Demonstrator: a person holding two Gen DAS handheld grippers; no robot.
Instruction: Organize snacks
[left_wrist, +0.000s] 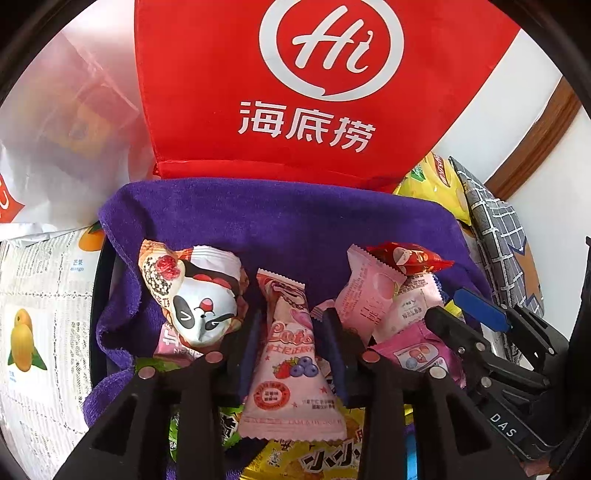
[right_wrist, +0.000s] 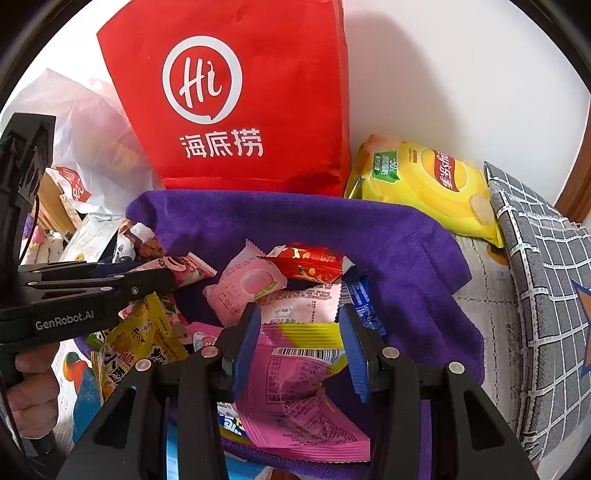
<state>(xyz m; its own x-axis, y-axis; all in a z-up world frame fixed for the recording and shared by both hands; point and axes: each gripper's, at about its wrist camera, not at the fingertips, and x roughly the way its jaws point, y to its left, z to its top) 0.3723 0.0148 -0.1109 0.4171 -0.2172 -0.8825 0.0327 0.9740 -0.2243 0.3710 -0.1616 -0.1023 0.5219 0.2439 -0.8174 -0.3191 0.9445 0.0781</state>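
Snacks lie heaped on the purple towel (left_wrist: 280, 221), which we read as a lined basket gathering them. Our left tool (left_wrist: 291, 332) straddles the pink triangular packet (left_wrist: 288, 354), its fingers just clear of it, so open. Our right tool (right_wrist: 301, 343) pinches the pink-and-yellow sachet (right_wrist: 299, 391) by its edges, lifted above the pile.
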